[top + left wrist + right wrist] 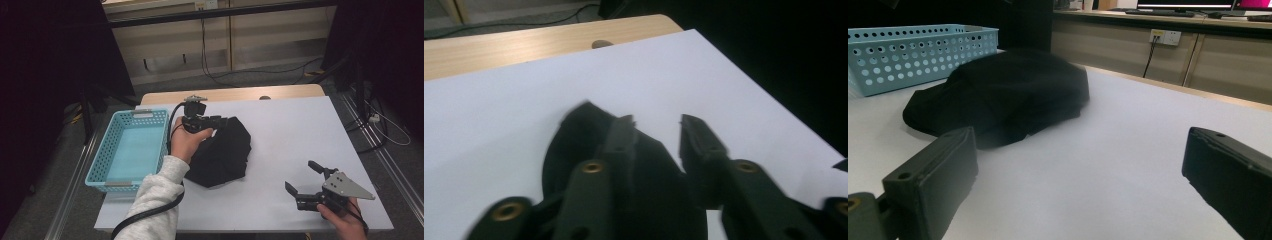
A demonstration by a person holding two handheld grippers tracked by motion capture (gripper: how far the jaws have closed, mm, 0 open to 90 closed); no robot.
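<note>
While the left hand-held gripper (216, 121) hovers over the black cloth (222, 152), its jaws stand a little apart and hold nothing yet; in the left gripper view one jaw is over the fabric and the other over the bare white sheet just beside it. The cloth lies crumpled near the middle of the bench (300, 130), and the light blue basket (131, 150) stands at its 9 o'clock, close but not touching. I judge the step is to take the cloth at its far edge, at about 12 o'clock. To do it well, lower the jaws so both come around a fold, not only one layer, then close firmly. The right hand-held gripper (301, 181), wide open, waits at 5 o'clock of the cloth, well apart, and could pin the near edge.
</note>
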